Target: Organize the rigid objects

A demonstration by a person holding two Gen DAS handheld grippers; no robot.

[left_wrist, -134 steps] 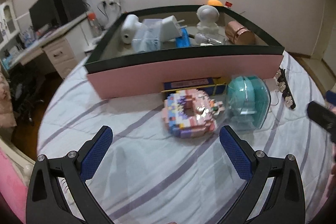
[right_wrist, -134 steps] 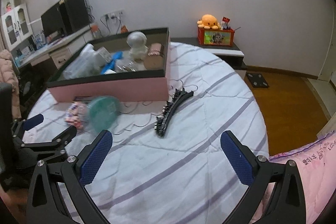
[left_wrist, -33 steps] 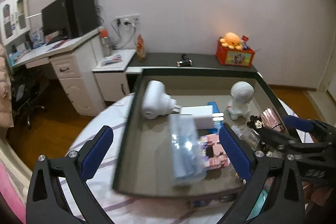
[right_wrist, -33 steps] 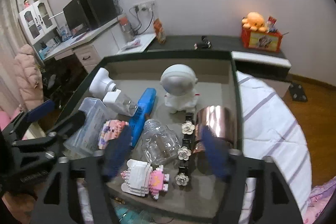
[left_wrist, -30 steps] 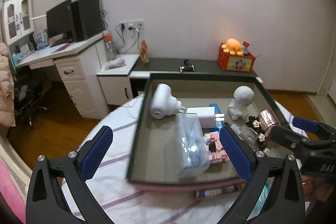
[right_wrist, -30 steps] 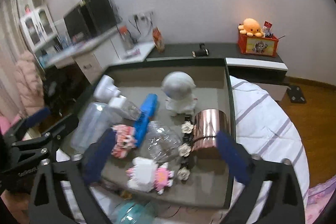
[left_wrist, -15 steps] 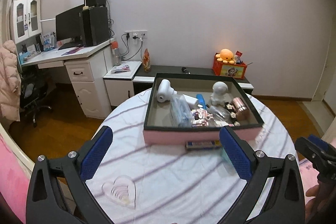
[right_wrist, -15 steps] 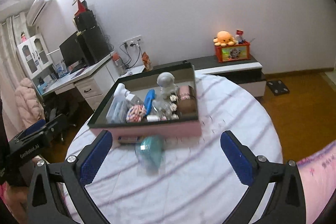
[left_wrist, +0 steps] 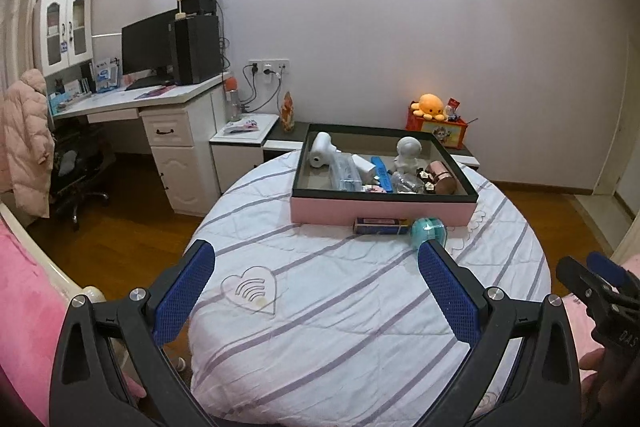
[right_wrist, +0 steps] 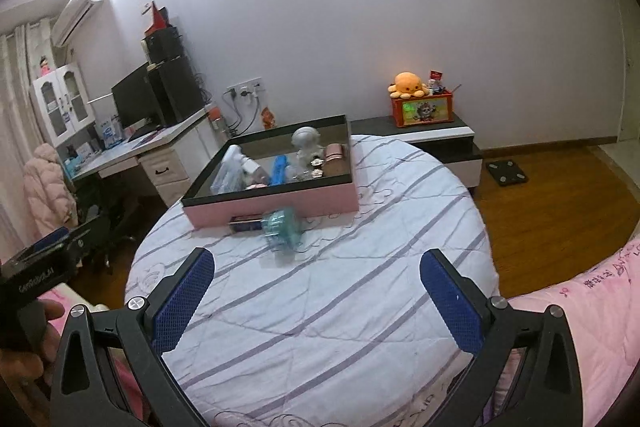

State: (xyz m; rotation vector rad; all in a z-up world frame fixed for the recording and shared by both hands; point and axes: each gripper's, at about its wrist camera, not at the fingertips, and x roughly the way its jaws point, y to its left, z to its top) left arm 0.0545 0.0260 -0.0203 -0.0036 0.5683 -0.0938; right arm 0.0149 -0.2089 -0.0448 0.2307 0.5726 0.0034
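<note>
A pink box with a dark rim [left_wrist: 384, 209] [right_wrist: 276, 203] sits at the far side of a round striped bed. It holds a white astronaut figure [left_wrist: 409, 153] [right_wrist: 306, 143], a copper cylinder [left_wrist: 441, 179], a blue item [left_wrist: 380, 167] and several other objects. A teal round case [left_wrist: 428, 231] [right_wrist: 282, 227] and a flat blue box [left_wrist: 380, 225] lie in front of the pink box. My left gripper [left_wrist: 316, 291] is open and empty, far back from the box. My right gripper [right_wrist: 316, 291] is open and empty, also far back.
A white desk with monitor and speakers [left_wrist: 160, 95] stands at the left. A low cabinet with an orange plush and red box [right_wrist: 420, 103] is behind the bed. A heart print [left_wrist: 252, 289] marks the bedcover. Pink bedding [right_wrist: 580, 299] lies at the right.
Both grippers have pulled far back and up from the pink box, empty. The block toy and the hair clip, earlier on the bed, now lie in the box.
</note>
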